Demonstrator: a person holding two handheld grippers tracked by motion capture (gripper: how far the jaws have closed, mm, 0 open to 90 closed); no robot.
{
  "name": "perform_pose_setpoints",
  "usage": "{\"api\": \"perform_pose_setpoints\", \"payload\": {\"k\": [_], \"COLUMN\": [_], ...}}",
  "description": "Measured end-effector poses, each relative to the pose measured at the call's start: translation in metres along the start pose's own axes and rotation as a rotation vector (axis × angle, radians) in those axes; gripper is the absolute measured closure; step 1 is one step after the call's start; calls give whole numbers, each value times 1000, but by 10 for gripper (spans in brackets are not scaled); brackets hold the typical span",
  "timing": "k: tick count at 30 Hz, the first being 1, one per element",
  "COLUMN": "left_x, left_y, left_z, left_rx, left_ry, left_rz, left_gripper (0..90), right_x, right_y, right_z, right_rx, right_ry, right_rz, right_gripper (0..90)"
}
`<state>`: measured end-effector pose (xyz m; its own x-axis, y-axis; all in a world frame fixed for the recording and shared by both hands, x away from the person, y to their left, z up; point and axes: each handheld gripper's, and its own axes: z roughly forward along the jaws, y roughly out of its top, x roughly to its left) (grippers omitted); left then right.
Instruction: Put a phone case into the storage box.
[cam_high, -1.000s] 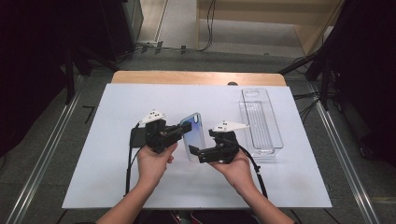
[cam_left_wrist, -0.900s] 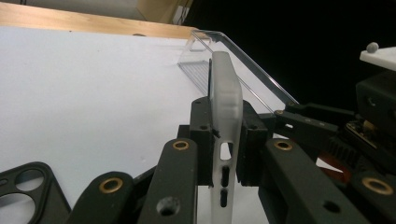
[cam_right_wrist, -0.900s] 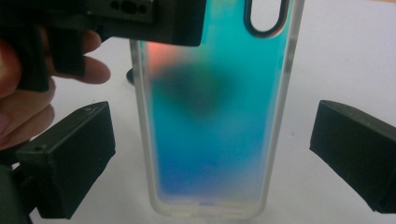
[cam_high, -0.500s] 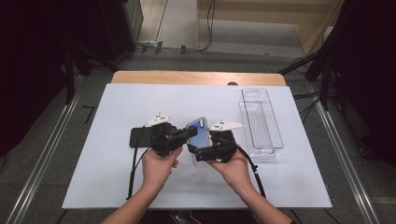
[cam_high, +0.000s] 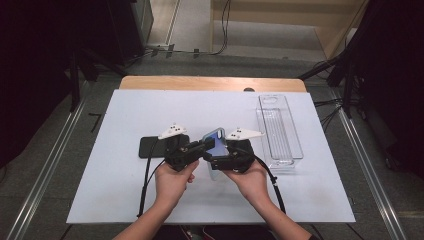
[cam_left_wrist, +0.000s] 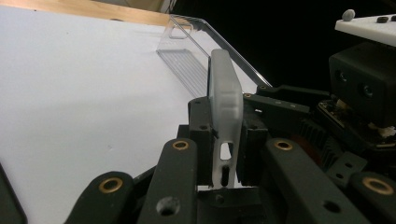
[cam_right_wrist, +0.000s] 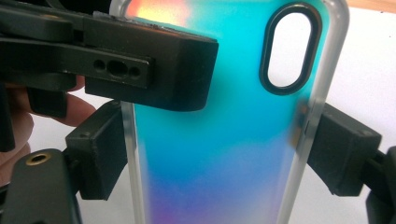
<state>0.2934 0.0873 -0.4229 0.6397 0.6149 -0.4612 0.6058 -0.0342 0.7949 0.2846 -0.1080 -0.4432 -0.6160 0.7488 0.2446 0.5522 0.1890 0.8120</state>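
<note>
A translucent phone case (cam_high: 214, 137) with a blue-to-purple back and an oval camera hole (cam_right_wrist: 287, 51) is held up between both hands over the white mat. My left gripper (cam_high: 200, 147) is shut on it, pinching its thin thickness near one end (cam_left_wrist: 226, 140). My right gripper (cam_high: 220, 161) spans the case's width. Its jaws have just been closing, and its pads (cam_right_wrist: 100, 161) now touch both long edges of the case (cam_right_wrist: 224, 154). One left jaw lies across the case's back in the right gripper view.
A black phone (cam_high: 150, 146) lies flat on the white mat (cam_high: 125, 115), just left of the hands. A clear plastic tray (cam_high: 280, 130) stands at the right, also seen behind the case (cam_left_wrist: 187, 60). A wooden table edge (cam_high: 210, 82) runs along the back.
The left gripper has carried the case slightly to the right, into the right gripper. The right gripper's jaws have come in against the case's sides.
</note>
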Motion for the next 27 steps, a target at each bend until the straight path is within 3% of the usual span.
{"api": "perform_pose_setpoints", "payload": {"k": [3,7,11,16,23,27], "left_x": [0,0,0,4,17,24], "left_y": [0,3,9,15,18,17], "left_z": [0,-4,-12,-21,-26,-30], "left_rx": [-2,-13,-5,10,117,148], "left_ry": [-1,-8,-9,-21,-83,-107], "left_rz": [-2,-1,10,-5,10,22], "left_gripper": [806,623,549,437,373,372], "right_x": [0,-2,-6,-13,-18,-21], "right_y": [1,2,3,4,4,4], "right_z": [0,-2,-4,-7,-9,-10], "right_rx": [1,3,8,10,14,15], "right_ry": [4,5,2,-4,12,27], "right_rz": [2,6,15,14,-1,0], "right_gripper": [147,148,147,147,147,147]}}
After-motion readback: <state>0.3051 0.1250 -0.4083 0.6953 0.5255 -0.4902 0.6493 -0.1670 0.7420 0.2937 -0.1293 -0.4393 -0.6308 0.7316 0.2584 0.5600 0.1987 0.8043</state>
